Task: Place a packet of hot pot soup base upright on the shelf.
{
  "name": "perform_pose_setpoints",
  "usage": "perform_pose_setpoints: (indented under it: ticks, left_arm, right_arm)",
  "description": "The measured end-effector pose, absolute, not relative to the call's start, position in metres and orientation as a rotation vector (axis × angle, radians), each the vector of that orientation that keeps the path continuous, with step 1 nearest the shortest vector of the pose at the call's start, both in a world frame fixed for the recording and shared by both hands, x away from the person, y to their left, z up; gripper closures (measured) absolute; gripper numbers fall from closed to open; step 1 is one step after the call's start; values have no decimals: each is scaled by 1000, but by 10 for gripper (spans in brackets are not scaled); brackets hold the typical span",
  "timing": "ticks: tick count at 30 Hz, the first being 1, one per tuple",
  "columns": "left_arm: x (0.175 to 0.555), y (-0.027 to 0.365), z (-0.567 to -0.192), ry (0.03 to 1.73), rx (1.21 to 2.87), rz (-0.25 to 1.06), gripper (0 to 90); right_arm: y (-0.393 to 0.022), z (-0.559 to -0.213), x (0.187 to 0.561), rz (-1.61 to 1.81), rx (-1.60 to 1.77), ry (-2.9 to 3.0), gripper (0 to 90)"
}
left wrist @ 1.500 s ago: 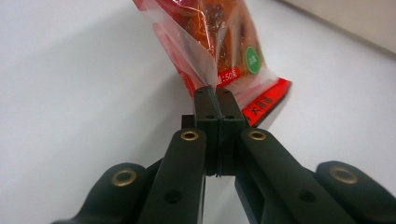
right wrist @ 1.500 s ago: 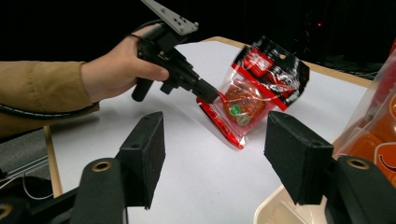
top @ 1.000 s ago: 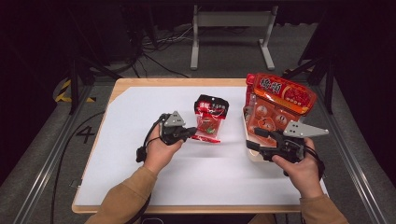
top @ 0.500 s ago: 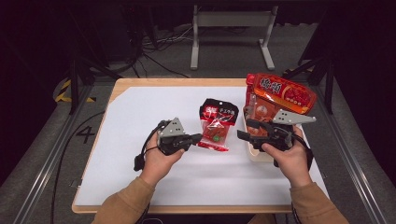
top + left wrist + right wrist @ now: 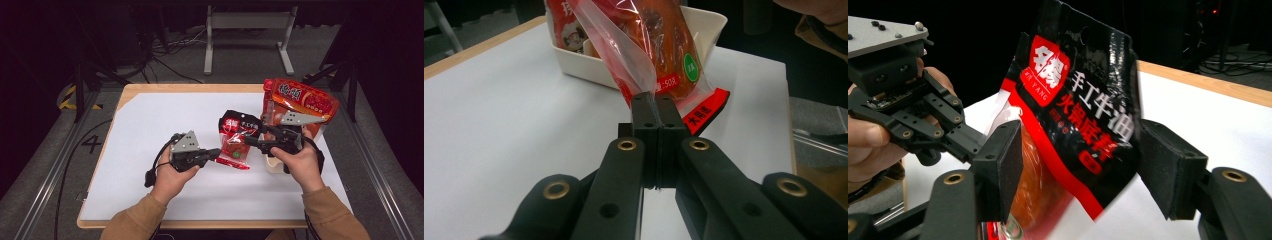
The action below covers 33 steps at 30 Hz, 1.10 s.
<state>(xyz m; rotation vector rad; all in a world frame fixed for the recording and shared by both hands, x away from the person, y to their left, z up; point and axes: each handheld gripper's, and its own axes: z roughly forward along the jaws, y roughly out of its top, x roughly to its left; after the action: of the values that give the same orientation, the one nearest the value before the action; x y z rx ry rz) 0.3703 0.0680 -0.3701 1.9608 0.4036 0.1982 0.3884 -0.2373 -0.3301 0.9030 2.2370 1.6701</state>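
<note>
I am clamping my left gripper (image 5: 655,107) on the sauce packet's (image 5: 239,138) lower clear edge, holding it upright above the tabletop's (image 5: 150,125) middle. My right gripper (image 5: 1080,172) is spread wide, jaws flanking the packet's black top, not yet touching.

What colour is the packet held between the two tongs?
The packet is black and red with white lettering, its lower part clear; the right gripper view shows it best.

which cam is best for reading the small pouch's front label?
Right gripper view: the small pouch faces it, print legible. Left gripper view shows its clear lower corner pinched by the left gripper. High view shows it small.
</note>
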Motion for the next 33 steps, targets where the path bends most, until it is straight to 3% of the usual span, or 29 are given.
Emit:
perform_pose_setpoints:
  ticks: [5,8,9,10,18,33]
  left_arm:
    - [367,64,-369,381,1960,190,900]
    - [366,63,-371,377,1960,181,900]
    - [367,63,-371,378,1960,179,900]
    - [367,63,-371,379,1960,177,900]
    - [369,63,-375,399,1965,173,900]
    - [372,59,-380,384,1952,126,834]
  right_arm:
    - [-232,-328,389,1689,897,2254,437]
    - [-231,-325,388,1683,868,2267,529]
    - [-231,-323,388,1679,859,2278,600]
    - [-231,-323,388,1679,859,2278,600]
    - [-231,-318,385,1658,804,2336,872]
    - [-236,-309,383,1680,633,2367,899]
